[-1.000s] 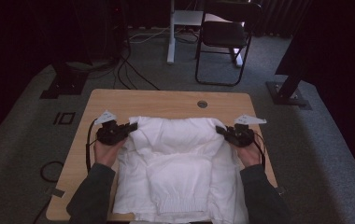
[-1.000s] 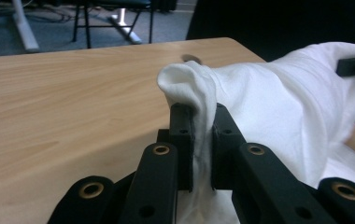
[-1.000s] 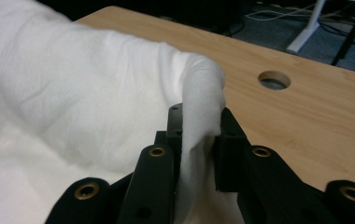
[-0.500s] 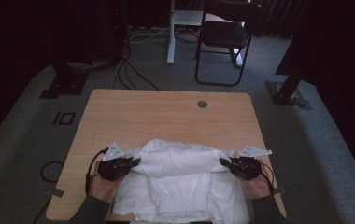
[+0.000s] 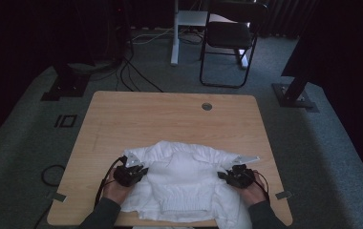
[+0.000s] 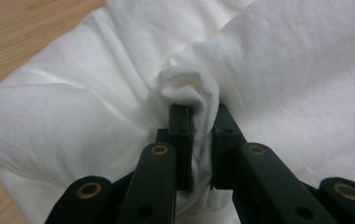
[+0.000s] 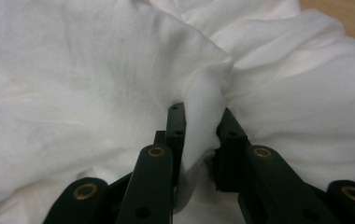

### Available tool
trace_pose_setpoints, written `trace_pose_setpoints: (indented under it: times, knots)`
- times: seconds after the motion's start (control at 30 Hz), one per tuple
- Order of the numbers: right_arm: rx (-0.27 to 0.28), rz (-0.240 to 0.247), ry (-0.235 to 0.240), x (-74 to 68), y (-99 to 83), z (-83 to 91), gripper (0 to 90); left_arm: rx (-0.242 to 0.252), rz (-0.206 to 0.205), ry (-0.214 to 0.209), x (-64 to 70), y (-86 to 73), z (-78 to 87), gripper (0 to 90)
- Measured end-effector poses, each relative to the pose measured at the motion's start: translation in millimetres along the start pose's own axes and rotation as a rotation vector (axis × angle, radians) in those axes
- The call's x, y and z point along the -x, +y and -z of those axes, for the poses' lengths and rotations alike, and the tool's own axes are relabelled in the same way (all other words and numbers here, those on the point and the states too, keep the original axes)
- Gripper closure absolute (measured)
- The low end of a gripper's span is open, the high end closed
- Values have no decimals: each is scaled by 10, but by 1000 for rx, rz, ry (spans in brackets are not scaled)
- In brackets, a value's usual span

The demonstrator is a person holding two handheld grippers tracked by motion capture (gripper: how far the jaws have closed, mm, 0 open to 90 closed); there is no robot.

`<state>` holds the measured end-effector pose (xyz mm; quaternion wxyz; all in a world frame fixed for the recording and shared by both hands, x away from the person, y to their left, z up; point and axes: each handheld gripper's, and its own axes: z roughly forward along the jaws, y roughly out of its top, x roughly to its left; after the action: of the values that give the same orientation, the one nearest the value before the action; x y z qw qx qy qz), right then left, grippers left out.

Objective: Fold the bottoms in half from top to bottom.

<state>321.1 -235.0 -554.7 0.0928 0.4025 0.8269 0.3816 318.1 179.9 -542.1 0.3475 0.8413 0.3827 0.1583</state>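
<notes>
A white garment (image 5: 182,183) lies bunched at the near edge of the wooden table (image 5: 170,119), its ribbed hem facing the person and part of it hanging over the front edge. My left gripper (image 5: 141,172) is shut on a fold of the white garment (image 6: 189,98) at its left side. On the right side, my right gripper (image 5: 221,175) is shut on another fold of the white garment (image 7: 203,102). In both gripper views the cloth is pinched between the black jaws. A hand holds each gripper from below.
The far half of the table is bare wood with a round cable hole (image 5: 207,106). Beyond the table stand a black chair (image 5: 229,40), a white desk leg (image 5: 175,33) and floor cables (image 5: 132,71). Black stand bases (image 5: 294,95) sit on the carpet at both sides.
Both grippers have pulled the garment toward the person, from mid-table to the near edge. The cloth is now more bunched and its top edge lies closer.
</notes>
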Motion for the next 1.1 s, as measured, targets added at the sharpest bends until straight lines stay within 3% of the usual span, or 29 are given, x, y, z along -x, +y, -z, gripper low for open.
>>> trace_pose_setpoints:
  times: [0.2, 0.33, 0.47, 0.57, 0.7, 0.87, 1.03, 1.1]
  knots:
    - [-7, -9, -43, 79, 179, -132, 786, 43, 79, -18, -179, 20, -80, 825]
    - [-12, -19, -65, 153, 310, -227, 785, 52, 105, 4, -250, 85, -147, 825]
    - [-12, -30, -98, 245, 454, -336, 785, 71, 157, 2, -394, 167, -246, 825]
    - [-1, -61, -101, 327, 540, -412, 784, 86, 187, 8, -506, 228, -322, 826]
    - [29, -111, -107, 425, 631, -510, 785, 123, 274, 4, -661, 288, -426, 827]
    - [46, -149, -130, 475, 727, -603, 785, 110, 303, 32, -727, 407, -509, 826]
    - [27, -147, -127, 486, 768, -605, 783, 108, 341, 5, -774, 428, -473, 826]
    - [24, -99, -137, 472, 780, -574, 783, 133, 346, 1, -771, 449, -394, 827]
